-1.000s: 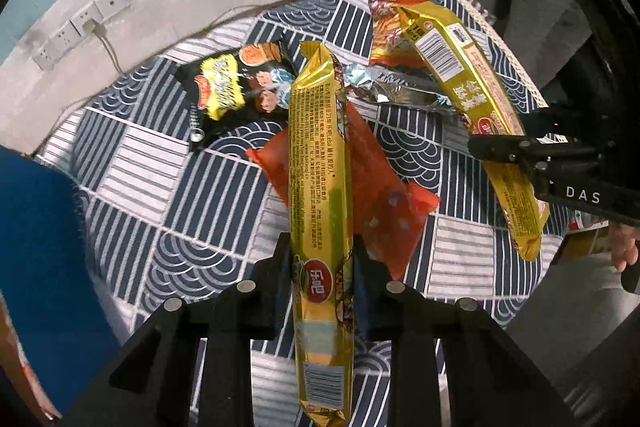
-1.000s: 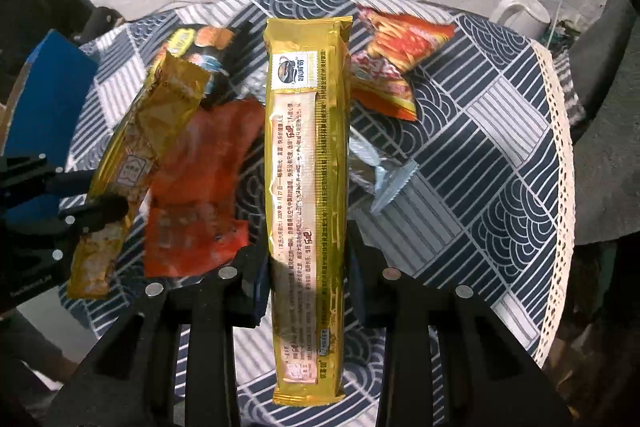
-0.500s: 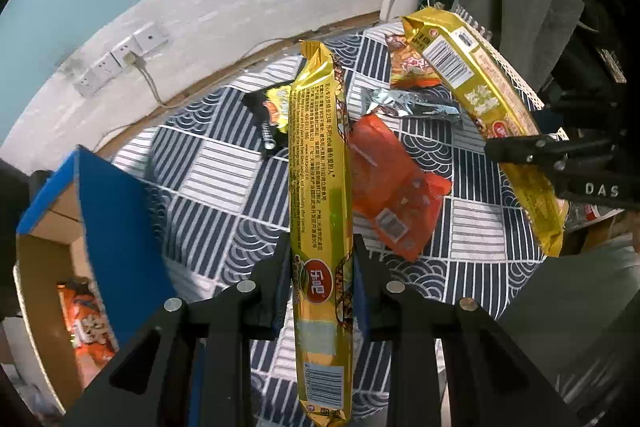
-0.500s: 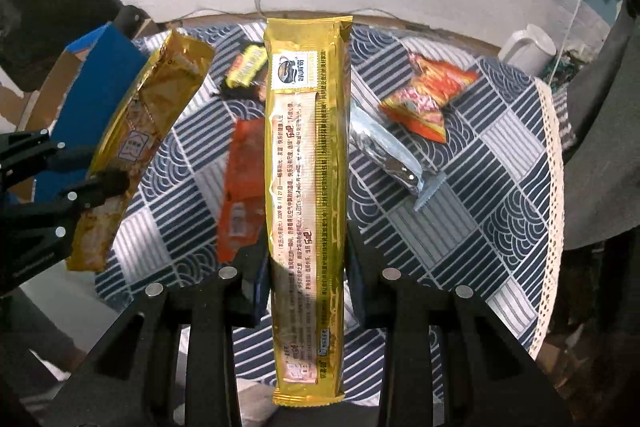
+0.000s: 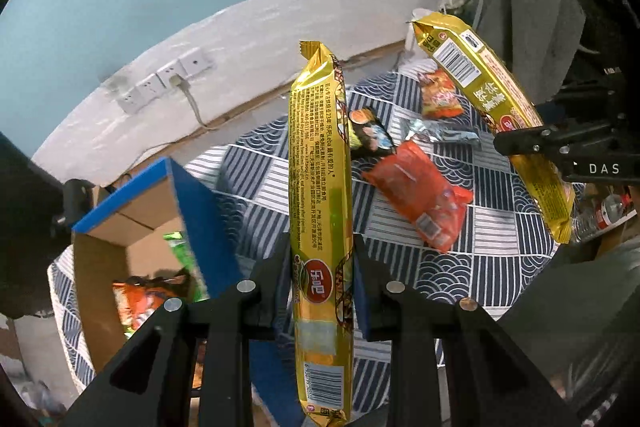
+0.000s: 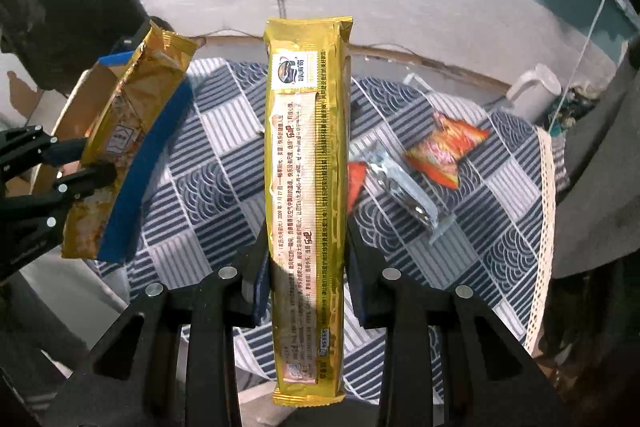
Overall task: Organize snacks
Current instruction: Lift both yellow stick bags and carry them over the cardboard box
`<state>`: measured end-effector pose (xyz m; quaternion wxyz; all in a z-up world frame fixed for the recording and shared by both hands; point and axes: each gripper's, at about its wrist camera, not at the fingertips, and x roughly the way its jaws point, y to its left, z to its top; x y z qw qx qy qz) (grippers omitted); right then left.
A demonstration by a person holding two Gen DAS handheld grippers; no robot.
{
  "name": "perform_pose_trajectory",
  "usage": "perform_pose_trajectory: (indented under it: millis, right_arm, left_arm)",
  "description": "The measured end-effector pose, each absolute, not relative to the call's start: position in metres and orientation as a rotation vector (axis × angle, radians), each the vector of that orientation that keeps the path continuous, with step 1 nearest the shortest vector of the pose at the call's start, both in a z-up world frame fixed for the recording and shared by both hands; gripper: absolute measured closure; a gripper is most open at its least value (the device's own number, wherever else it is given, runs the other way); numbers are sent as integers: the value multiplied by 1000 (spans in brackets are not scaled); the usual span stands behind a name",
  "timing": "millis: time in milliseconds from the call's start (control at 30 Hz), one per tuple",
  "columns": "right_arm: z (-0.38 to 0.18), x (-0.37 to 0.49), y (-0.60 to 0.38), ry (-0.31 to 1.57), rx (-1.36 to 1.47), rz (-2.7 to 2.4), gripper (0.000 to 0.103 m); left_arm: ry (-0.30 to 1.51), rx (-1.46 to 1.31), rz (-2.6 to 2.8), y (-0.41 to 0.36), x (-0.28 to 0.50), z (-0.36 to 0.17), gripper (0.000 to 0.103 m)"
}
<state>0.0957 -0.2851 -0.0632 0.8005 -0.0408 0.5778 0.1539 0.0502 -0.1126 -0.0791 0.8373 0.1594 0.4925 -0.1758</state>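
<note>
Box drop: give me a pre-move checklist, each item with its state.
1. Left gripper clamps its gold pack: ok.
2. Right gripper clamps its gold pack: ok.
3. Box mouth open: ok.
4. Room inside box beside the snacks already there: cannot tell.
5. Left pack over the box mouth: not ok, the mouth lies to the left.
6. Two packs apart, no tangle: ok.

Left gold packet (image 5: 320,187) hides part of the black snack bag (image 5: 370,135) on the table. Right gold packet (image 6: 307,187) covers most of the red packet (image 6: 355,183); only its right edge shows. Contents of the blue-edged cardboard box (image 5: 128,227) are partly hidden by its near wall; packets inside cannot be identified. White mug (image 6: 534,87) at far right is blurred.
</note>
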Motion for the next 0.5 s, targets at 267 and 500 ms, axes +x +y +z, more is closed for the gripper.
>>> perform_pose_trajectory:
  millis: [267,500]
  right_arm:
    - [-46,100,-242,1214,-131,415,72]
    - [-37,105,-195,1202,-173,502,72]
  left_arm:
    - [1011,336,-299,-74,49,-71,76]
    - [1010,307,-250,-39,48,-68,76]
